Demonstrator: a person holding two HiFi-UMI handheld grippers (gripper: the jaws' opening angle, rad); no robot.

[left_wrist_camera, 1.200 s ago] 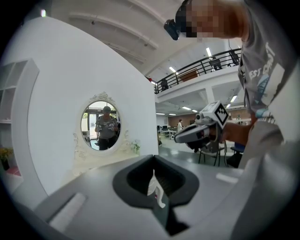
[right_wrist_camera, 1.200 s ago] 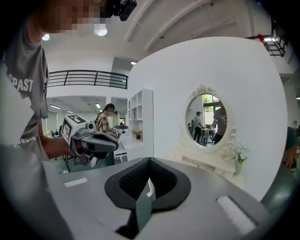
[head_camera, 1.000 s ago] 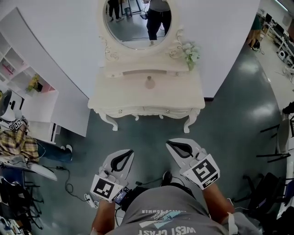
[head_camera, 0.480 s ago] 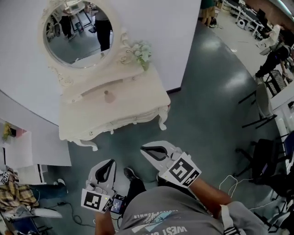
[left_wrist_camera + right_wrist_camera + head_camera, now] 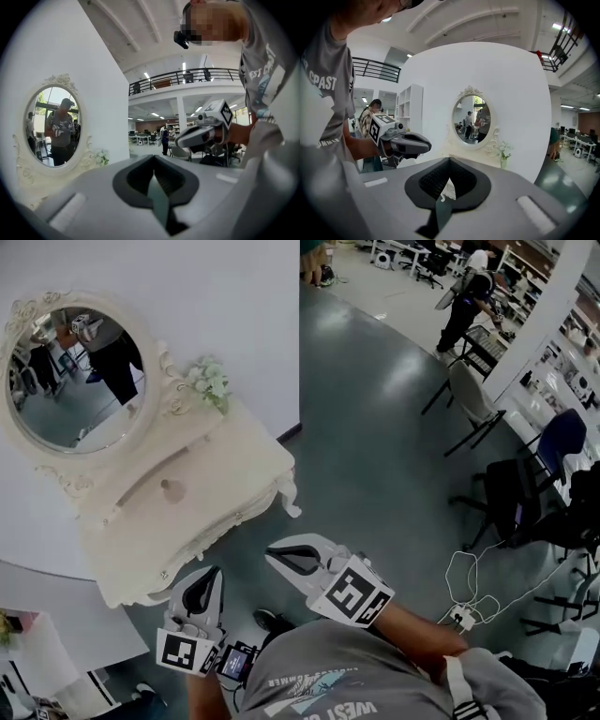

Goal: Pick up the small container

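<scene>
The small container (image 5: pixel 172 490) is a beige knob-topped pot standing on the cream dressing table (image 5: pixel 234 474) under the oval mirror (image 5: pixel 75 371), at the left of the head view. Both grippers hang low near my body, well short of the table and over the floor. My left gripper (image 5: pixel 202 589) (image 5: pixel 157 187) is shut and empty. My right gripper (image 5: pixel 281 557) (image 5: pixel 446 187) is also shut, with nothing between its jaws. Each gripper view shows the other gripper, the mirror and the flowers (image 5: pixel 502 152), but the container is hidden behind the gripper bodies.
A white flower sprig (image 5: pixel 208 382) stands at the table's back right corner. The white wall (image 5: pixel 234 296) ends beside the table. Chairs (image 5: pixel 473 395) and a blue chair (image 5: pixel 553 442) stand to the right. Cables (image 5: pixel 469 587) lie on the floor. A person (image 5: pixel 469 296) stands far back.
The head view has swung right, so the dressing table slid from the top centre to the left of the picture. Both grippers stayed shut and low near the body.
</scene>
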